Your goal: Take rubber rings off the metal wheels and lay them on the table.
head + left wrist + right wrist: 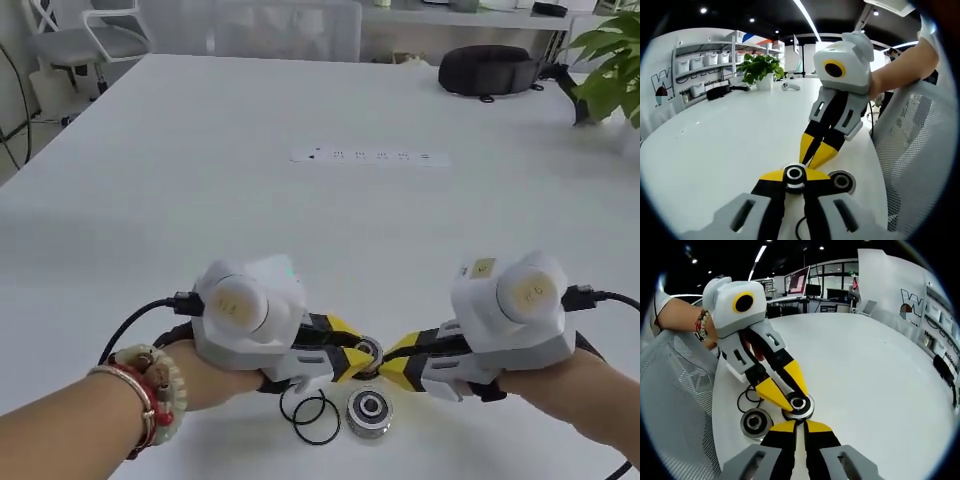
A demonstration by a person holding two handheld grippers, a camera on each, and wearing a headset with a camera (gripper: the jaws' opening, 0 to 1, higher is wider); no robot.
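At the near edge of the white table (300,200), the left gripper (350,360) has its yellow-tipped jaws clamped on a small metal wheel (794,175), one tip on each side of it, and the wheel sits just above the tabletop. The right gripper (799,427) faces it from the other side. Its jaws are drawn almost together and their tips meet the rim of the same wheel; whether they pinch anything there cannot be told.

Just beside the tips, on the person's side, a second wheel (370,412) lies flat on the table, apart from both grippers. Left of it lie two thin black rubber rings (311,413), overlapping each other and under the left gripper's body.

The hand on the left gripper wears beaded bracelets (150,390) at the wrist. Farther out, a white power strip (370,156) lies mid-table. A black bag (490,70) and a green plant (610,60) stand at the far right edge
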